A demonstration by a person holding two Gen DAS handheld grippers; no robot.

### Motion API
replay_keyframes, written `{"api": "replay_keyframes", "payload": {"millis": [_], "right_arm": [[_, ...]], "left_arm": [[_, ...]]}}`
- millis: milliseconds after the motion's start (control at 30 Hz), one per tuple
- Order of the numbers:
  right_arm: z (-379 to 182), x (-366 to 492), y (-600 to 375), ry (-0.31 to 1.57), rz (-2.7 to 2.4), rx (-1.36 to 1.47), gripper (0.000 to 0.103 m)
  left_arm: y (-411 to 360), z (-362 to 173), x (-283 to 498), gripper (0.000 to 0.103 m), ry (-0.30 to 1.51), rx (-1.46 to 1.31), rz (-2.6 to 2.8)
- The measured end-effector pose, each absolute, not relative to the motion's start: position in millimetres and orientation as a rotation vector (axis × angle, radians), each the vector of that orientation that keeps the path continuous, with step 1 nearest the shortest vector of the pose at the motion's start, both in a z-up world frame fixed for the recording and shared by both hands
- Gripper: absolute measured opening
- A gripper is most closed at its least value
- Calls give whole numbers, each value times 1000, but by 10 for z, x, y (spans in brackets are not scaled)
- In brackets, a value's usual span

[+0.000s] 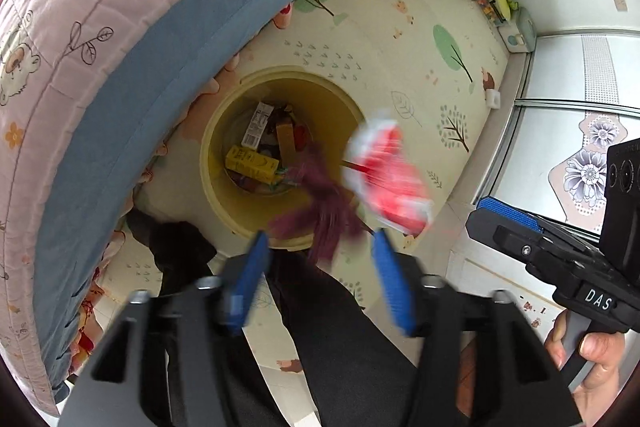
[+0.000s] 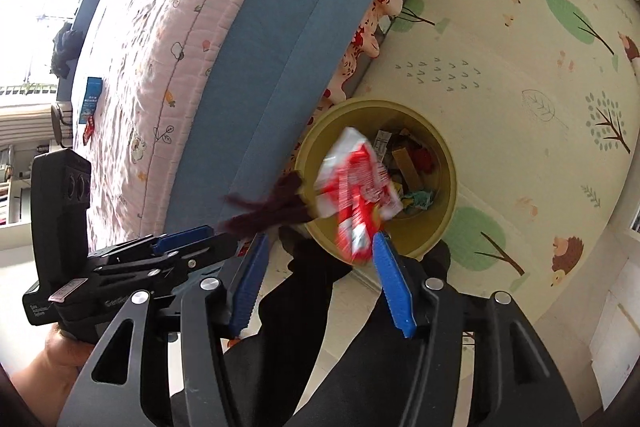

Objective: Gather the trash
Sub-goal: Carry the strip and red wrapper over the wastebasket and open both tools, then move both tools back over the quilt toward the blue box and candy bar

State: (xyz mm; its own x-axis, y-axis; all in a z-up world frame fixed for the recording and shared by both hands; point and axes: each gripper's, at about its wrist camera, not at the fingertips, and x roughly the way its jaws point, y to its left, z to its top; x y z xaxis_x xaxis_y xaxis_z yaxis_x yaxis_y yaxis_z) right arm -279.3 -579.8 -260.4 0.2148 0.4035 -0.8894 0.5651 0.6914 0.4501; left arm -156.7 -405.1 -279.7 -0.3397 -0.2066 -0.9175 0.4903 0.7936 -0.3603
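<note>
- Beside the bed [image 1: 132, 75], on a patterned play mat [image 1: 400, 39], stands a yellow bin [image 1: 224, 187] already holding trash.
- Both jaws stand apart: left hand-held gripper [image 1: 320, 243] and right hand-held gripper [image 2: 318, 241] hold nothing.
- A red-white wrapper [image 2: 356, 187] and a purple fuzzy strip [image 1: 320, 195], both blurred, are in mid-air just ahead of the fingertips, over the bin's near rim.
- Judgement: both look set to fall inside.

A red-and-white wrapper [image 1: 390, 179] and a purple fuzzy strip [image 1: 320, 203], both motion-blurred, hung in mid-air at the centre of each frame, above the lower right rim of a round yellow bin [image 1: 224, 131]. The bin stood upright, holding cartons and wrappers.
</note>
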Motion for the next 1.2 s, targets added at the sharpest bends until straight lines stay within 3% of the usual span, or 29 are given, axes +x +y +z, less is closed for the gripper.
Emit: {"api": "replay_keyframes", "payload": {"millis": [733, 1200], "right_arm": [[-2403, -2636, -5683, 1392, -135, 830, 54], [-1892, -1936, -5299, 1344, -60, 734, 54]], "left_arm": [[-3986, -2660, -1439, 63, 1745, 217, -738], [-3585, -2186, -922, 63, 1656, 90, -720]]}}
